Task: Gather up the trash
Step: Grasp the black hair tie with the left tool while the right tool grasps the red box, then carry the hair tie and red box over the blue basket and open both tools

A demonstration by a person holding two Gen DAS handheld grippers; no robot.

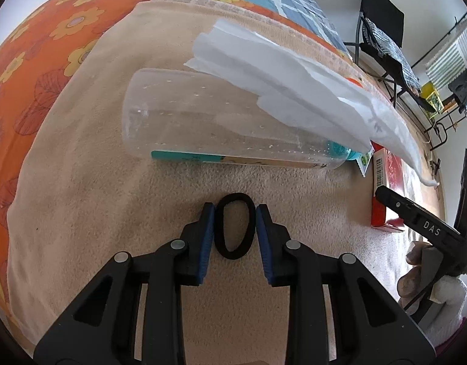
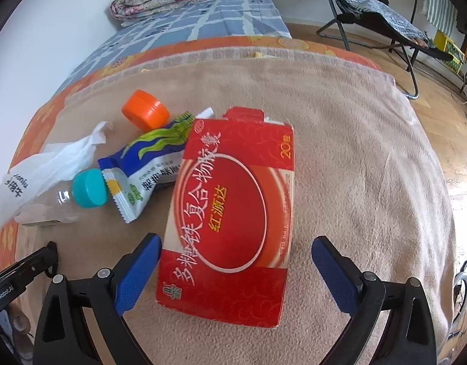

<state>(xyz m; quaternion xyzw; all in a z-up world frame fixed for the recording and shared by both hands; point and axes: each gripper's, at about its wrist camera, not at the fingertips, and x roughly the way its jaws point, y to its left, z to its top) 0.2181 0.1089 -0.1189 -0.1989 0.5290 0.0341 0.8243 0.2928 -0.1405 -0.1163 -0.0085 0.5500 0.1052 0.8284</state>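
In the left wrist view my left gripper (image 1: 235,213) has its blue pads on either side of a black hair tie (image 1: 233,226) lying on the beige towel (image 1: 96,167); the jaws touch its sides. Beyond it lies a clear plastic bottle (image 1: 221,118) with a teal cap, a white tissue (image 1: 294,82) draped over it. In the right wrist view my right gripper (image 2: 236,255) is open around the near end of a flat red box (image 2: 233,210). Left of the box lie a blue-white snack wrapper (image 2: 148,167), an orange cap (image 2: 145,109), the bottle's teal cap (image 2: 89,187) and the tissue (image 2: 41,170).
The towel covers an orange flowered sheet (image 1: 35,60) on a bed with a blue checked cover (image 2: 203,18). A folding chair (image 2: 382,15) stands on the wooden floor to the right. The towel's right part (image 2: 370,152) is bare. The right gripper's body (image 1: 422,222) shows at the left view's right edge.
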